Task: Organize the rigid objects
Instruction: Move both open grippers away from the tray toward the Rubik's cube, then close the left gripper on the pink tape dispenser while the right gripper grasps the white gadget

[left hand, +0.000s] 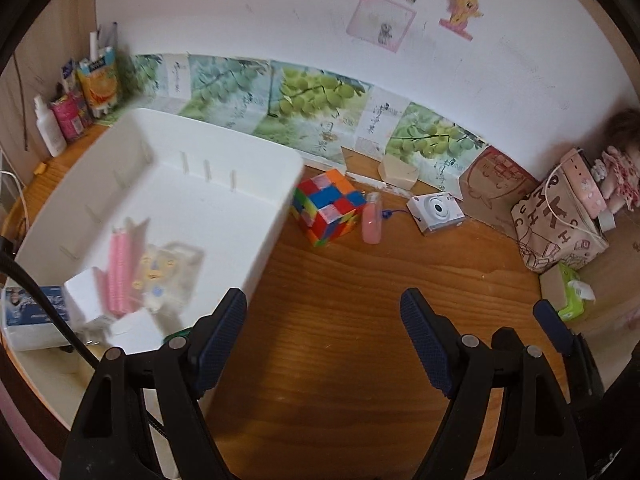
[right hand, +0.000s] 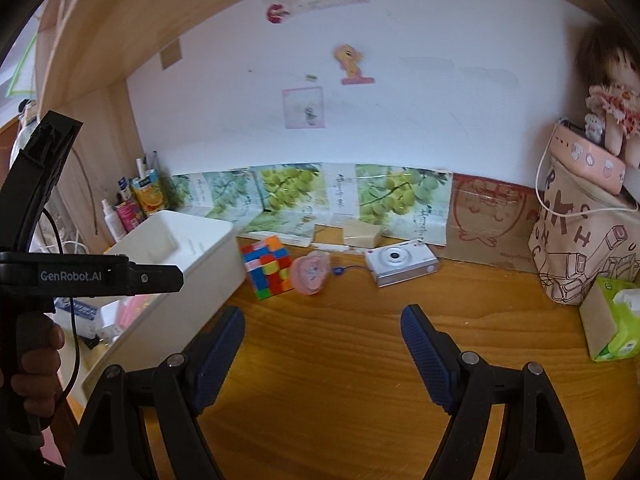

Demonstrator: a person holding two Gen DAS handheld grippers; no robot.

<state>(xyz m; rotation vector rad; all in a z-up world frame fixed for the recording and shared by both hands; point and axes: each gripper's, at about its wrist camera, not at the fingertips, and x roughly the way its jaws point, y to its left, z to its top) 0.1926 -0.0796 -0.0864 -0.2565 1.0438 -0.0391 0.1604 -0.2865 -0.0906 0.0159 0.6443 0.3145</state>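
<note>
Left gripper (left hand: 324,312): fingers stood wide apart over bare bench (left hand: 340,360), holding nothing.
Right gripper (right hand: 322,330): fingers wide, empty.
White bin (left hand: 224,208): on the bench's left, with pink and blurred items inside.
Puzzle cube (left hand: 326,208): just right of the bin.
Pink bottle (left hand: 372,218): beside the cube.
Toy camera (left hand: 436,209): right of the bottle.

On the desk (right hand: 340,380), the cube (right hand: 267,267) sits between bin (right hand: 216,248) and bottle (right hand: 310,273), camera (right hand: 400,264) rightmost.
</note>
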